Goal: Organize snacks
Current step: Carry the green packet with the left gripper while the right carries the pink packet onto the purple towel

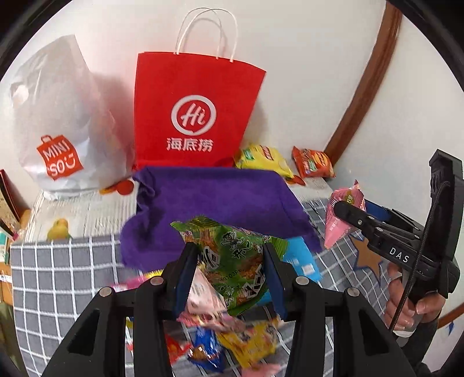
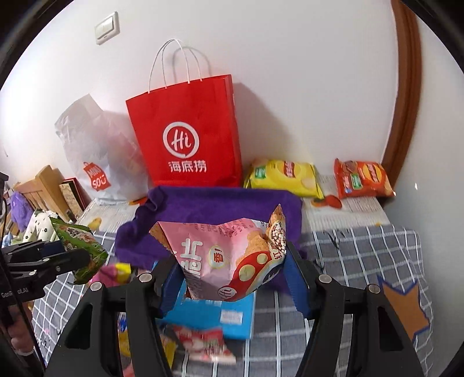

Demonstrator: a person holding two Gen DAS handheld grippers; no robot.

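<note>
Left gripper (image 1: 229, 269) clamping green packet (image 1: 235, 258), right gripper (image 2: 232, 275) pink packet (image 2: 229, 255), above grey checked cloth (image 2: 348, 261), white wall (image 2: 290, 72) behind.

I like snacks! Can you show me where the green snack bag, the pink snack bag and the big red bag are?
green snack bag (image 1: 232, 258), left wrist view, its printed front between the tongs.
pink snack bag (image 2: 220, 252), right wrist view, middle of its front.
big red bag (image 2: 185, 139), right wrist view, on the white logo.

Purple towel (image 2: 203, 208) spread at centre on grey checked bedsheet (image 2: 362, 255); wall switch (image 2: 107, 27) at eleven o'clock; brown door frame (image 2: 406, 87) at two o'clock.
</note>
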